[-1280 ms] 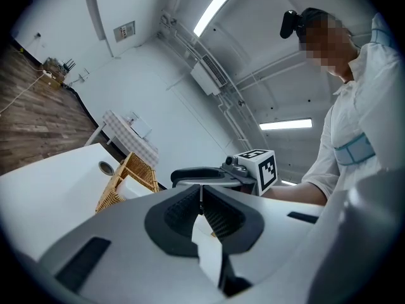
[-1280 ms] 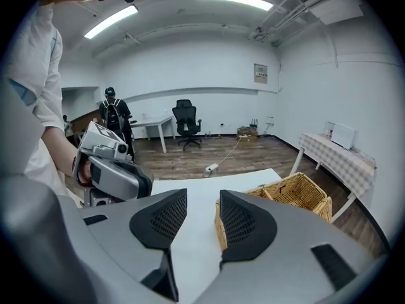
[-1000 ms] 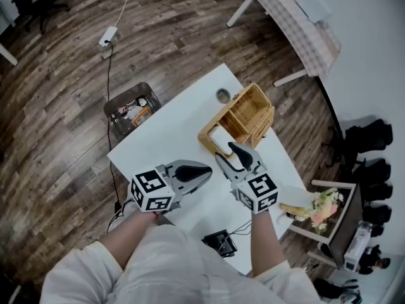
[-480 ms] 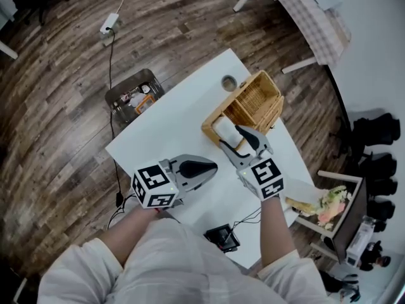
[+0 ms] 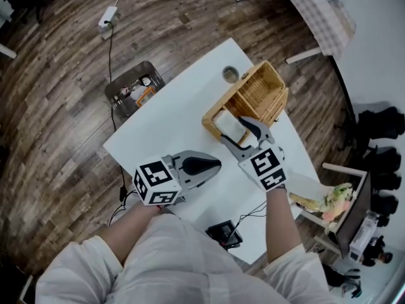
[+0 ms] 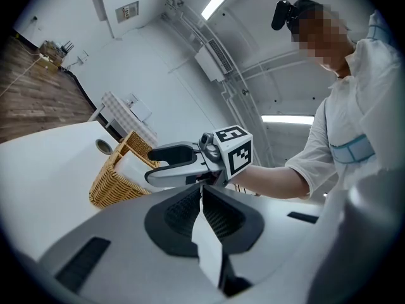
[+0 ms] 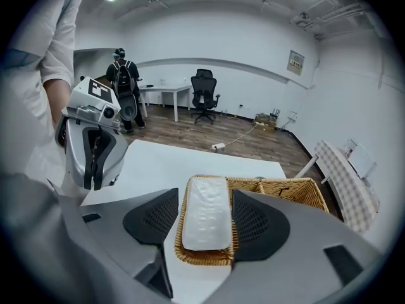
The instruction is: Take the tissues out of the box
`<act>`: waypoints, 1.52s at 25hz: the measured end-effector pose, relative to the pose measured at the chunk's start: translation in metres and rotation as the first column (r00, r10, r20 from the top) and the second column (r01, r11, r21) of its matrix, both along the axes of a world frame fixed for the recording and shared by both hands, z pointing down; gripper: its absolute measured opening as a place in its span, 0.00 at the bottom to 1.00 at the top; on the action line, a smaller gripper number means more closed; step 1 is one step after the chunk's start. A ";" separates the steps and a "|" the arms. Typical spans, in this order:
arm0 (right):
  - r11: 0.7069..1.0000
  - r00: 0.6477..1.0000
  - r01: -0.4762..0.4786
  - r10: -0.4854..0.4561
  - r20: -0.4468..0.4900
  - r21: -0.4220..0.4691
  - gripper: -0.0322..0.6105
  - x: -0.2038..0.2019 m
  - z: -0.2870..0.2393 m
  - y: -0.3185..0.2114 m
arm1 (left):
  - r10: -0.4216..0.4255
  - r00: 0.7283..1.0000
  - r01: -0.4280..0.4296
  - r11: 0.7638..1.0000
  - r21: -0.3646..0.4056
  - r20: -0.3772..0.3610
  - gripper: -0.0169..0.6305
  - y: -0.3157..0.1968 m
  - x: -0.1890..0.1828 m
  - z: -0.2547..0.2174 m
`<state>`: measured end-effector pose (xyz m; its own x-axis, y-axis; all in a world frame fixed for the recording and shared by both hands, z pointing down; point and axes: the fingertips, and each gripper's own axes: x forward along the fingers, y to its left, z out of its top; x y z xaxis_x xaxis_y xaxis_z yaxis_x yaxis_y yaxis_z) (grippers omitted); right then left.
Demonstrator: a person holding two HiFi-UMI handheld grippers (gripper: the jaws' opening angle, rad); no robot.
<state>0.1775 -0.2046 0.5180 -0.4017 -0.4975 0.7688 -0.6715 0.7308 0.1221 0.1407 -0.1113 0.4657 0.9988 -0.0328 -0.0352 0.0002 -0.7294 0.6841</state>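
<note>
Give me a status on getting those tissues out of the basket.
Done: nothing yet. The tissue pack lies in the wicker basket's nearer compartment.
In hand: the right gripper, whose jaws have just been opening, frames the pack between open jaws, not gripping it.
Left: close on it and lift it out. The left gripper is shut, off to the side.

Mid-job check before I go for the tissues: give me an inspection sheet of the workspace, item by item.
Surface: white table, mostly bare; one grommet hole beside the basket.
Job's things: tissue pack lies in the nearer compartment of the wicker basket; the other compartment looks empty.
Clutter: small black device at the table's near edge.
Grippers: right gripper hovers over the tissue pack, jaws apart and just been opening, pads not pressing on it; left gripper shut, empty, over bare table.
Cables: thin cables by the black device; power strip on the floor.
Surroundings: wood floor, metal crate, checked table, person standing far off.
</note>
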 end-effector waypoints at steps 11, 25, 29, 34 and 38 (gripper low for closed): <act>0.999 0.999 0.024 -0.025 -0.035 -0.030 0.47 0.004 0.012 -0.003 | 0.019 1.000 -0.019 1.000 -0.019 0.005 0.03 0.002 0.006 0.005; 0.998 0.999 0.031 -0.033 -0.039 -0.063 0.46 0.005 0.021 -0.006 | 0.030 0.999 -0.029 0.999 -0.027 0.016 0.03 0.004 0.007 0.011; 0.996 0.999 0.039 -0.041 -0.024 -0.082 0.46 0.004 0.022 -0.006 | 0.035 0.999 -0.035 0.999 -0.026 0.012 0.03 0.006 0.008 0.010; 0.993 0.998 0.060 -0.062 -0.020 -0.101 0.46 0.003 0.023 -0.005 | 0.042 0.999 -0.041 0.999 -0.029 0.013 0.03 0.010 0.010 0.011; 0.993 0.998 0.056 -0.057 -0.010 -0.107 0.45 0.004 0.024 -0.005 | 0.039 0.999 -0.039 0.999 -0.029 0.013 0.03 0.009 0.010 0.011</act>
<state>0.1811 -0.2099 0.5419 -0.4163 -0.3895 0.8216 -0.6276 0.7769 0.0503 0.1507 -0.1019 0.4764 0.9998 0.0052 -0.0214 0.0188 -0.7093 0.7047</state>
